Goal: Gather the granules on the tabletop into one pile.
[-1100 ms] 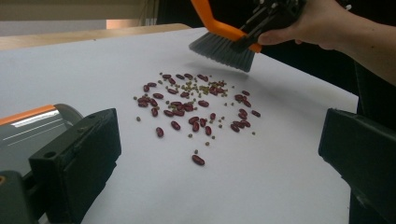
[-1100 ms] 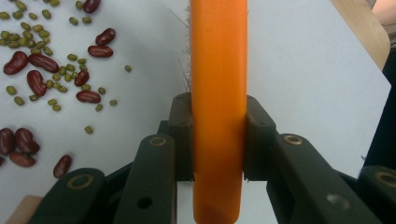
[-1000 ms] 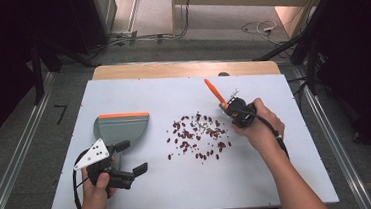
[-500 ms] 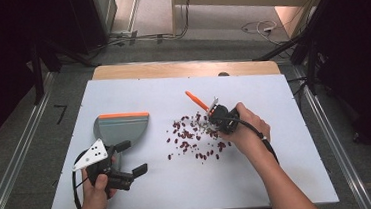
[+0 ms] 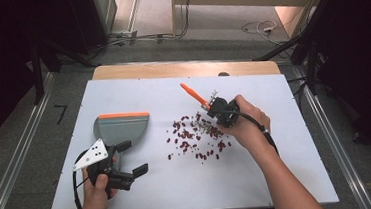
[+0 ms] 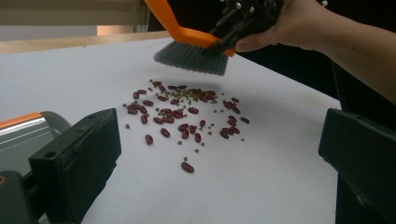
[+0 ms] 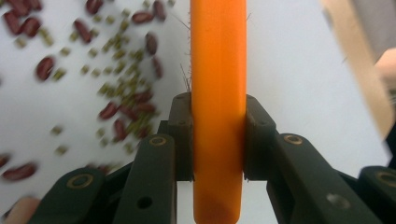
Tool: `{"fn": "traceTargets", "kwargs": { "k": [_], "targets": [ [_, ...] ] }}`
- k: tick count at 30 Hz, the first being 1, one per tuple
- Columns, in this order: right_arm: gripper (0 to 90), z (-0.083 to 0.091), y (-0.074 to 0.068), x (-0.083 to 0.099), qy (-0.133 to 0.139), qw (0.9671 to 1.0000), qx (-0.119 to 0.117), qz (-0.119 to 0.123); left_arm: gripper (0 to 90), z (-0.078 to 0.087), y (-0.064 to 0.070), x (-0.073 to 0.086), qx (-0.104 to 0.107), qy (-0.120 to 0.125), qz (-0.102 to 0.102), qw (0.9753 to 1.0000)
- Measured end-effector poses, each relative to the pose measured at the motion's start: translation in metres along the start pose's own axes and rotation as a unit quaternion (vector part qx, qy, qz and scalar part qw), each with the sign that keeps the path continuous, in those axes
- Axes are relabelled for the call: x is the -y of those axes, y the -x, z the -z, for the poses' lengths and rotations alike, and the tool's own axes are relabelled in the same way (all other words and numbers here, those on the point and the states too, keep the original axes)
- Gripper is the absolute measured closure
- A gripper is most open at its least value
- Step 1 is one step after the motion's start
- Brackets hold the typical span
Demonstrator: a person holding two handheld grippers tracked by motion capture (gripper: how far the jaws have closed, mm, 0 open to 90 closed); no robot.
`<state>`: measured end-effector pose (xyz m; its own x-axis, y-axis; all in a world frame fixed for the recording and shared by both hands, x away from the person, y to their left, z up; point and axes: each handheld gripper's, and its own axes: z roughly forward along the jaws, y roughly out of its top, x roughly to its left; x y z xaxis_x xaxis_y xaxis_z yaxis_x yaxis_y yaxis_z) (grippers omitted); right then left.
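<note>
While my right gripper [image 5: 213,107] pinched the orange brush [image 6: 189,44] above the beans [image 5: 196,138] mid-table, my left gripper [image 5: 130,159] sat spread near the table's left front corner.

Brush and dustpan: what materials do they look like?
Brush: handle looks like smooth, slightly glossy orange moulded plastic; the grey bristles look synthetic, fine and dense. Dustpan: grey body, probably matte plastic, with an orange strip along its front edge that could be rubber or plastic.
</note>
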<state>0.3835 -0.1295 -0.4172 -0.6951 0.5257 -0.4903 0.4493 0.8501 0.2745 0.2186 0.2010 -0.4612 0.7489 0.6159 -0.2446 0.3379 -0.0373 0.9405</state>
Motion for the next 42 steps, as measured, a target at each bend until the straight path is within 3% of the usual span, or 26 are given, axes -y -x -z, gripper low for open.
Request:
{"fn": "traceTargets", "kwargs": {
  "k": [1, 3, 5, 7, 12, 15, 18, 23, 26, 28, 30, 33, 34, 37, 39, 42],
  "targets": [
    [68.7, -0.006, 0.003, -0.01, 0.01, 0.9998, 0.012, 0.016, 0.4, 0.0, 0.0, 0.0, 0.0, 0.0, 0.0, 1.0],
    [68.7, -0.01, 0.004, -0.015, 0.014, 0.9997, 0.016, 0.013, 0.4, 0.0, 0.0, 0.0, 0.0, 0.0, 0.0, 1.0],
    [68.6, -0.02, 0.009, -0.021, 0.026, 0.9988, 0.016, 0.038, 0.4, 0.0, 0.0, 0.0, 0.001, -0.001, -0.002, 1.0],
    [68.7, -0.034, 0.007, -0.031, 0.01, 0.9989, 0.011, 0.044, 0.4, 0.001, 0.0, 0.001, 0.002, -0.002, -0.003, 1.0],
    [68.7, -0.044, 0.0, -0.038, 0.004, 0.9981, 0.003, 0.061, 0.4, 0.001, -0.001, 0.001, 0.002, -0.002, -0.002, 1.0],
    [68.8, -0.044, -0.006, -0.04, -0.002, 0.9971, 0.007, 0.076, 0.4, 0.0, -0.001, 0.001, 0.003, -0.001, -0.002, 1.0],
    [68.8, -0.041, -0.015, -0.038, -0.005, 0.9935, 0.006, 0.114, 0.4, 0.0, -0.001, 0.001, 0.003, -0.004, -0.002, 1.0],
    [68.9, -0.027, -0.025, -0.027, 0.004, 0.9888, -0.027, 0.147, 0.4, -0.001, 0.0, 0.001, 0.004, -0.006, -0.003, 1.0],
    [68.9, -0.023, -0.03, -0.022, 0.006, 0.9879, -0.031, 0.152, 0.4, -0.002, 0.001, 0.001, 0.004, -0.006, -0.002, 1.0],
    [68.9, -0.019, -0.033, -0.018, 0.011, 0.9862, -0.03, 0.163, 0.4, -0.002, 0.001, 0.001, 0.005, -0.006, -0.003, 1.0],
    [68.9, -0.013, -0.037, -0.013, 0.011, 0.983, -0.048, 0.177, 0.4, -0.002, 0.002, 0.001, 0.005, -0.006, -0.003, 1.0],
    [68.8, -0.008, -0.037, -0.012, 0.012, 0.9824, -0.058, 0.177, 0.4, -0.003, 0.001, 0.001, 0.004, -0.008, -0.003, 1.0],
    [68.8, -0.004, -0.033, -0.012, 0.023, 0.9835, -0.058, 0.17, 0.4, -0.003, 0.001, 0.001, 0.004, -0.008, -0.003, 1.0],
    [68.8, -0.003, -0.026, -0.017, 0.034, 0.9861, -0.042, 0.157, 0.4, -0.002, 0.001, 0.001, 0.004, -0.007, -0.002, 1.0],
    [68.8, -0.004, -0.024, -0.02, 0.034, 0.986, -0.043, 0.158, 0.4, -0.002, 0.001, 0.001, 0.004, -0.007, -0.001, 1.0],
    [68.7, -0.013, -0.025, -0.036, 0.042, 0.9855, -0.024, 0.162, 0.4, -0.002, 0.001, 0.001, 0.004, -0.007, -0.002, 1.0]
  ]
}}
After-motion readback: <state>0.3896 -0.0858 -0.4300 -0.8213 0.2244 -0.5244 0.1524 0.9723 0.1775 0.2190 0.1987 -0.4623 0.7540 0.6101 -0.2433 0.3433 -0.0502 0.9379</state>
